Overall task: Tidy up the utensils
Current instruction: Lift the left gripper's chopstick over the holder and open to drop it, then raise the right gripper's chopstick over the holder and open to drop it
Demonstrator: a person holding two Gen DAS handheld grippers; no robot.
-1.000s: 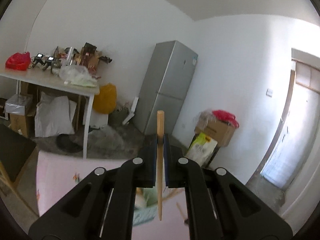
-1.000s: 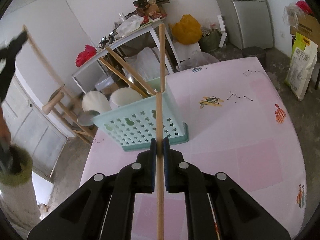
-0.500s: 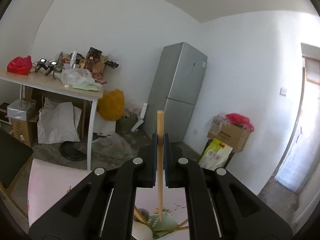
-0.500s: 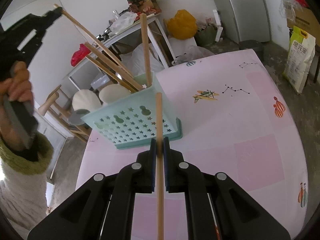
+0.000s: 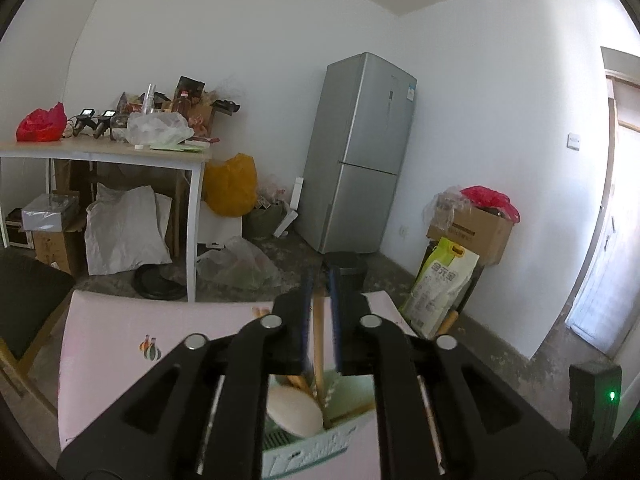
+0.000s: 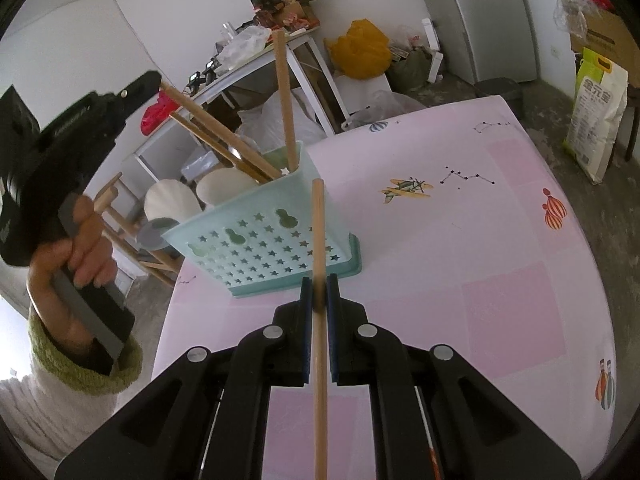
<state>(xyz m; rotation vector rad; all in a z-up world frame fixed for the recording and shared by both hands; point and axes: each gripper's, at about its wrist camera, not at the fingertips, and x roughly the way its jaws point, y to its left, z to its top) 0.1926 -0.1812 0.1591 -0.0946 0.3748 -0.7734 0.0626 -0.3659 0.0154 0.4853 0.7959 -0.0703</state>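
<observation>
Releasing: left gripper (image 5: pixel 319 312) jaws were opening around thin wooden stick (image 5: pixel 318 344) above pale-green perforated plastic basket (image 6: pixel 264 236) – right gripper (image 6: pixel 319 300) pinched second stick (image 6: pixel 319 320) (light, stiff, slippery; best gripped mid-shaft).

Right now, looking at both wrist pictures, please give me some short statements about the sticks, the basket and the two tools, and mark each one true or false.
1. The right tool is shut on a wooden stick. True.
2. The basket is red and has no holes. False: it is pale green, with star and gourd cut-outs.
3. Several wooden sticks already stand in the basket. True.
4. The left tool hangs over the grey fridge. False: it is above the basket, its jaws opening around a stick that reaches down into the basket.
5. The table cover is pink with small drawings. True.
</observation>
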